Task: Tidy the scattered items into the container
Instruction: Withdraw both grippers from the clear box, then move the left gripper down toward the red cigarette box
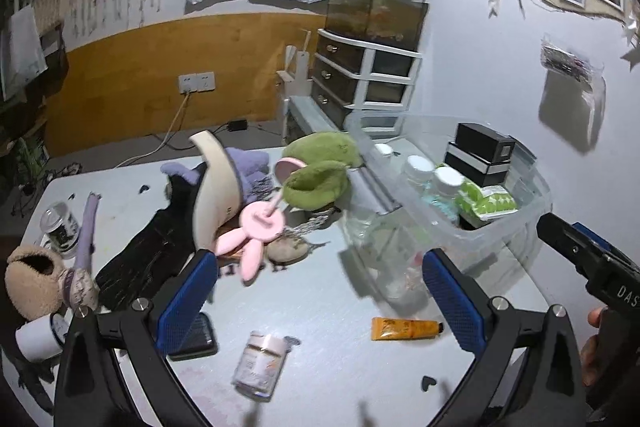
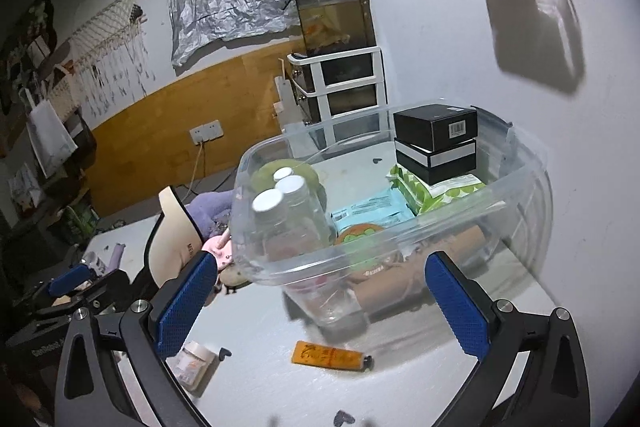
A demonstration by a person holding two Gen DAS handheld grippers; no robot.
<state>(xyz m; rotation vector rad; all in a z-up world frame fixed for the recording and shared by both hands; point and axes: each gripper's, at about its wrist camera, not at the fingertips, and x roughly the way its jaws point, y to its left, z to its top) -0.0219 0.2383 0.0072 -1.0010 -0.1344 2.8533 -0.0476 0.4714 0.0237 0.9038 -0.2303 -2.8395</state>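
Note:
A clear plastic container (image 1: 500, 227) (image 2: 400, 227) stands at the table's right side. It holds black boxes (image 2: 436, 143), white-capped bottles (image 2: 288, 203) and green packets (image 2: 440, 191). My left gripper (image 1: 320, 303) is open and empty above the table, with a white jar (image 1: 262, 363) and an orange tube (image 1: 404, 329) lying below it. My right gripper (image 2: 322, 303) is open and empty just in front of the container; the orange tube (image 2: 328, 355) and the jar (image 2: 194, 363) lie below it. The right gripper also shows at the left wrist view's right edge (image 1: 580, 251).
A pile of plush toys, a green one (image 1: 320, 167), a pink rabbit piece (image 1: 256, 231), black cloth (image 1: 152, 247) and a cream curved object (image 1: 216, 187) lies left of the container. A beige plush (image 1: 32, 279), a glass jar (image 1: 60, 227) and a white cup (image 1: 38, 339) sit at the left edge.

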